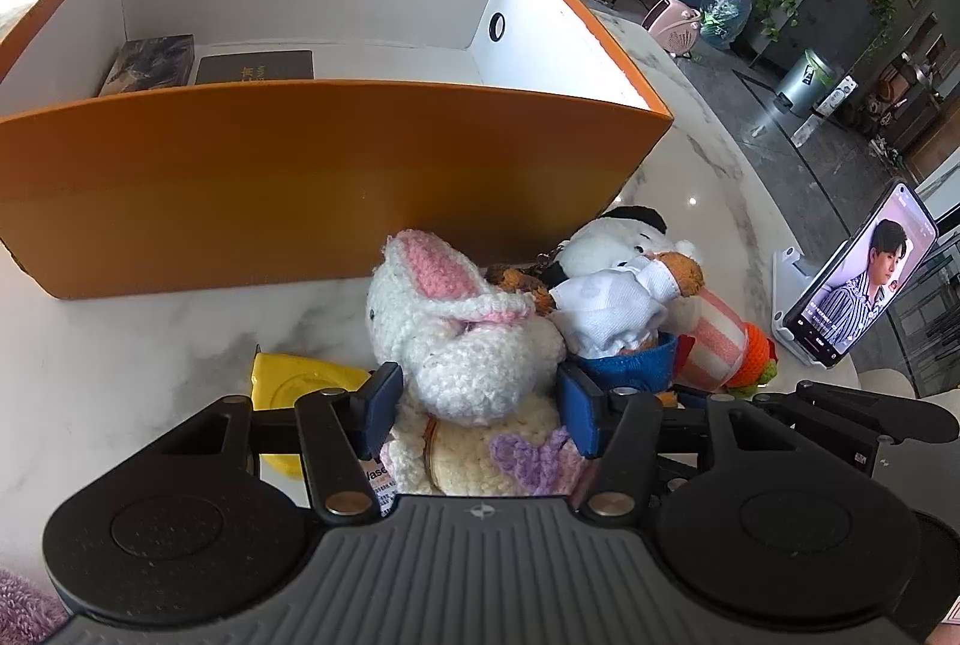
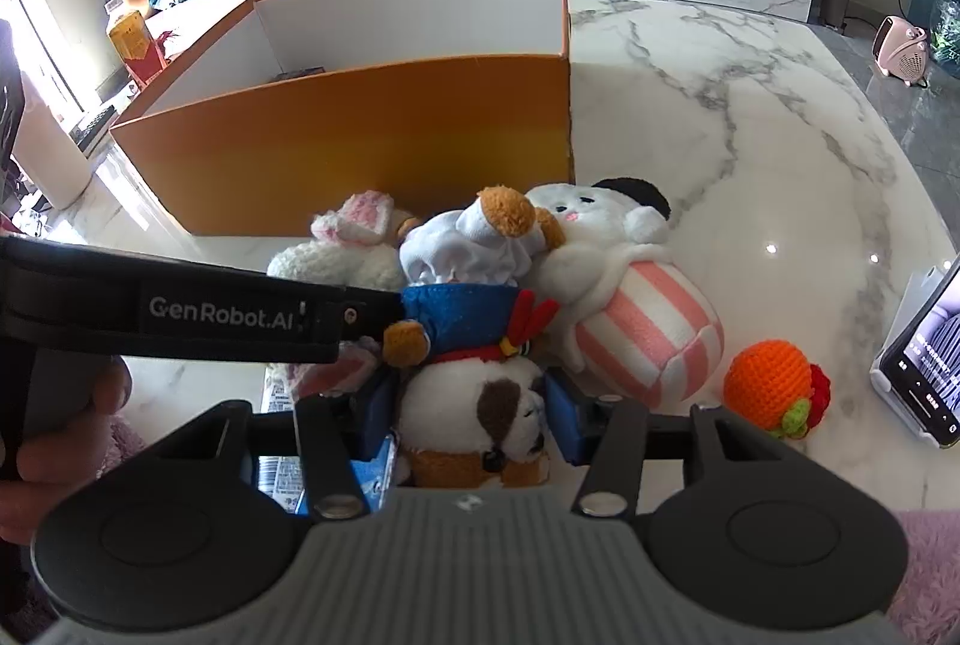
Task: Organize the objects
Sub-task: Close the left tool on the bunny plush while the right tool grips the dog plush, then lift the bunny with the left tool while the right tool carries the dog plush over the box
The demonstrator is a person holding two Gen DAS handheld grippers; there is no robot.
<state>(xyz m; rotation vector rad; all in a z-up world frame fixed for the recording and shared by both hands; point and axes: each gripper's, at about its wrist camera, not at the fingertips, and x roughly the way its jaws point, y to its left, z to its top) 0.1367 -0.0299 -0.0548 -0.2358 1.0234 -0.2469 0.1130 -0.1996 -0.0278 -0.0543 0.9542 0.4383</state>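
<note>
Item: 2 soft toys heaped on the marble table [image 1: 150, 321] before the orange box [image 1: 300, 165]; my left gripper [image 1: 480, 411] half-open around the crocheted rabbit [image 1: 456, 339]; my right gripper [image 2: 471, 417] likewise flanking the plush dog [image 2: 474, 411]; both seemingly light, squashy, unbreakable; best pinched mid-body.

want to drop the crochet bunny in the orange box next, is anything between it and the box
Nothing visible blocks it. The crochet bunny sits between the left gripper fingers, right in front of the orange box. Only the box's tall near wall must be cleared, so lift first.
</note>
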